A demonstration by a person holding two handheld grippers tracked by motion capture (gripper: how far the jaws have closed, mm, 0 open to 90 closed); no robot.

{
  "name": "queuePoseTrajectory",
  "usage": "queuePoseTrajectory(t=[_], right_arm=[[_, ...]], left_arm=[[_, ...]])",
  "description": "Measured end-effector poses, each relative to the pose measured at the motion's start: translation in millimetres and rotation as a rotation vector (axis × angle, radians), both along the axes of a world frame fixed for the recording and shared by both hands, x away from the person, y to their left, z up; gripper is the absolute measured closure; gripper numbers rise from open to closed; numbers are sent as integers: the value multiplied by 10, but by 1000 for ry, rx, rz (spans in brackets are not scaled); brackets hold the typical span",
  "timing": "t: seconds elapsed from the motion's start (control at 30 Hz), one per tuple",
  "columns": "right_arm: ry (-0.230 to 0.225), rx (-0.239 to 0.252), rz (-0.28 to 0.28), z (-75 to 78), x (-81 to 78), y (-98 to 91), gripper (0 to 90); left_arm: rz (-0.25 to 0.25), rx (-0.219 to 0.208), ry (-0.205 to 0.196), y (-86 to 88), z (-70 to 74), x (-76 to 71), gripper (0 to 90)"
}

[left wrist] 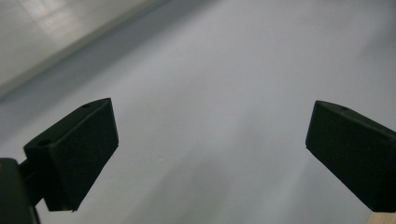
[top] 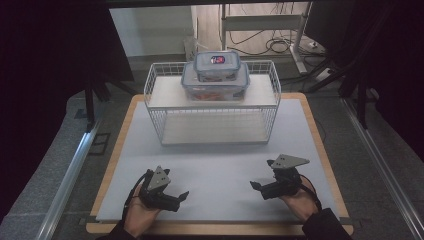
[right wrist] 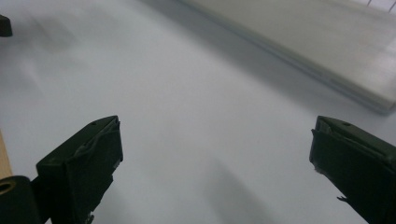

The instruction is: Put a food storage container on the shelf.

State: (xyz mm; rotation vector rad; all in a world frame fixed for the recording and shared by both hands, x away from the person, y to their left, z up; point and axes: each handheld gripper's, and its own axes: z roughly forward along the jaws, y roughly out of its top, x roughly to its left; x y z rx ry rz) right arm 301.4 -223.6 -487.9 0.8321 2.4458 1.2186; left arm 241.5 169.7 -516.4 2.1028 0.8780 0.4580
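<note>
Two stacked lidded containers [top: 215, 75] are seen on the top shelf of the wire rack [top: 212, 102]. The left gripper [top: 172, 196] and right gripper [top: 260, 187] are held well in front of it (jaws spread, nothing between them).

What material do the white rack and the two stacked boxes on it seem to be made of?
Rack: likely metal wire with a white coating; thin grid bars, see-through walls.
Large box: seemingly clear plastic; contents show through, bluish lid edge with clips.
Small box stacked on it: the same clear plastic look, with a glossy lid.
</note>
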Motion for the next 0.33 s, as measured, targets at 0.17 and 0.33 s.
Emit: queuePoseTrajectory(t=[0.17, 0.33], right_arm=[[54, -32, -6, -126, -19, -53, 34], [64, -31, -7, -165, -9, -52, 37]], left_arm=[[-7, 25, 7, 10, -54, -4, 23], [2, -12, 15, 25, -57, 10, 23]])
